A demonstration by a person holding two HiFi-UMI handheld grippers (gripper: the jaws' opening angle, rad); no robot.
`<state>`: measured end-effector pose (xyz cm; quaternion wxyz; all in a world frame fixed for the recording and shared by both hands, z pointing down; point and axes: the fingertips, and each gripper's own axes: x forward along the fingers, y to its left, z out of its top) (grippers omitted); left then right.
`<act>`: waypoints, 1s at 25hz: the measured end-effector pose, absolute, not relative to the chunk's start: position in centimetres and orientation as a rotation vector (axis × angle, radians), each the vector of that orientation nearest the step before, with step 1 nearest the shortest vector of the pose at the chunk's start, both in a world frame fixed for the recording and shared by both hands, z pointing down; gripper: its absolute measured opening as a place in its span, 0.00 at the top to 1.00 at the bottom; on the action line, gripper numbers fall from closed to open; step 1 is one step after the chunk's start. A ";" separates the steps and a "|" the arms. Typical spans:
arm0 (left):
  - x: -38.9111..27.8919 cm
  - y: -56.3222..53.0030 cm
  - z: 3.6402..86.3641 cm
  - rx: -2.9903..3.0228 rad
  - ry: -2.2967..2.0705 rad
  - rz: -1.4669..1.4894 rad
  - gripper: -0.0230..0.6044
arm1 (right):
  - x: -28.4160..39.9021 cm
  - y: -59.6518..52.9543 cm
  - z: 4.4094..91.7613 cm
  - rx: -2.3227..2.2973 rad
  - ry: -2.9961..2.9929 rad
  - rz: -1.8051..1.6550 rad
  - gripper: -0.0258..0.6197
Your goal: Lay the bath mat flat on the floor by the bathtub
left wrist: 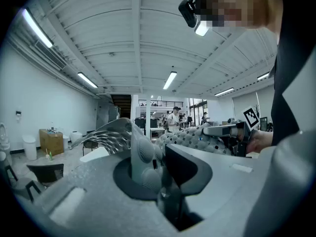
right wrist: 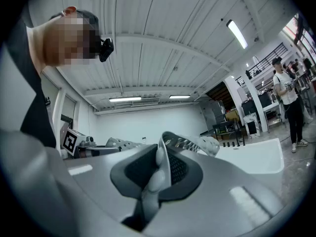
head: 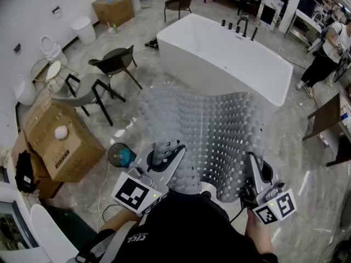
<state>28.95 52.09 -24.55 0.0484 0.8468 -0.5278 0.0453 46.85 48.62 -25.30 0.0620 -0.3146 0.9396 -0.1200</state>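
The grey bath mat [head: 211, 133], covered in round bumps, hangs spread out in the air over the marble floor in front of the white bathtub [head: 225, 53]. My left gripper [head: 164, 151] is shut on the mat's near left edge. My right gripper [head: 251, 162] is shut on the near right edge. In the left gripper view a fold of the mat [left wrist: 140, 154] sits pinched between the jaws, and the right gripper [left wrist: 229, 130] shows beyond it. In the right gripper view a thin edge of the mat [right wrist: 163, 164] is clamped, with the bathtub [right wrist: 252, 157] behind.
Two dark chairs [head: 112, 64] and cardboard boxes [head: 60, 138] stand to the left. A blue object [head: 122, 156] lies on the floor near my left gripper. A person [head: 326, 51] stands at the far right beside a brown table [head: 332, 116].
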 end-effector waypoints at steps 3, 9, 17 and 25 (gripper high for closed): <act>28.7 52.2 -24.5 2.573 -1.607 0.130 0.86 | 46.7 48.8 -25.2 -0.947 2.842 -0.366 0.93; 27.7 53.2 -24.7 2.563 -1.611 0.116 0.86 | 45.4 49.3 -25.3 -0.916 2.853 -0.388 0.93; 22.7 55.2 -24.2 2.534 -1.648 0.104 0.86 | 40.5 50.8 -24.9 -0.815 2.864 -0.451 0.92; 18.4 56.4 -23.8 2.527 -1.675 0.127 0.85 | 36.4 51.2 -24.7 -0.777 2.875 -0.483 0.92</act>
